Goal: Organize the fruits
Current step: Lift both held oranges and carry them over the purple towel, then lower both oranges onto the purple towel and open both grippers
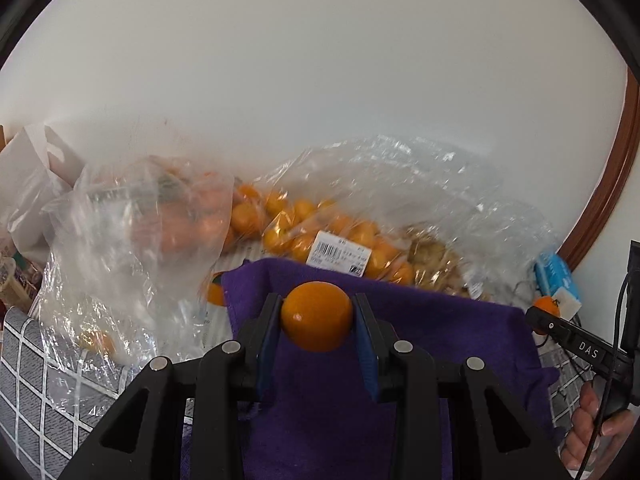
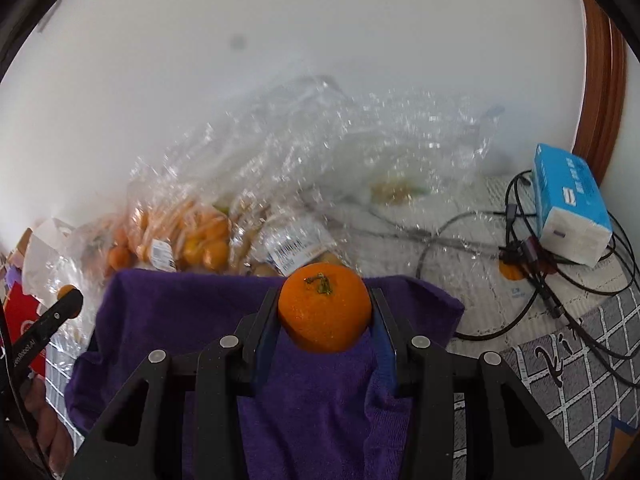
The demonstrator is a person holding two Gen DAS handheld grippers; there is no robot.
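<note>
The left gripper point(image 1: 317, 314) is clamped on a small smooth orange fruit point(image 1: 317, 316); its two blue pads press the fruit from the left and the right side. The right gripper point(image 2: 324, 312) is closed in the same way on a tangerine point(image 2: 324, 307), which shows its green stem toward the camera. Both fruits are round, so there is no long axis to care about; only the stem end of the tangerine marks a direction.

Directly under and in front of both grippers lies a purple cloth point(image 1: 400, 328). Each fruit hangs above the far part of this cloth, not touching it as far as I can tell. In my judgement the cloth is the place where the fruits will go, so the coming move is mostly downward and needs very little travel forward. In the left wrist view the tip of the right gripper appears at the right edge of the cloth, so the two hands stand side by side, each one over its own half.

Beyond the cloth, against the white wall, are clear plastic bags point(image 1: 360, 216) with many more orange fruits inside. On the far right there is a blue tissue pack point(image 2: 568, 200) with black cables point(image 2: 520, 240) near it, and one loose fruit lies under these cables.
</note>
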